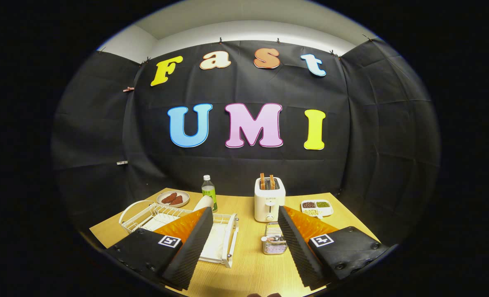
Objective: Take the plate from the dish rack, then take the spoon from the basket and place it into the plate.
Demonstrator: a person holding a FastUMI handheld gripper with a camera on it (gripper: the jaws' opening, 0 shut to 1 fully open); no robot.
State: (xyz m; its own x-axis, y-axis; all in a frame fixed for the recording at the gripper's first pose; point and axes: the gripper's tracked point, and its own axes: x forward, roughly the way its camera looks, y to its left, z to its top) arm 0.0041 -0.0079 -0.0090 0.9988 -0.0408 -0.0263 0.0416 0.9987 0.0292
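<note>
Two ribbed fingers of the claw (244, 243) stand wide apart, holding nothing, raised above a smooth pale wood bench (248, 264). Ahead of the left finger lies a white wire dish rack (224, 235), a rounded white plate (203, 203) upright in it. Between the fingers, a boxy white toaster (269, 202) stands behind a small metal mesh basket (274, 241) holding the spoon (266, 238).

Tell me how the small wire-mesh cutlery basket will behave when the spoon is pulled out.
The small wire-mesh cutlery basket looks light and narrow, standing free on the wooden table, so it may slide or tip. The spoon looks stiff and probably slippery. The gripper hangs open, touching nothing.
</note>
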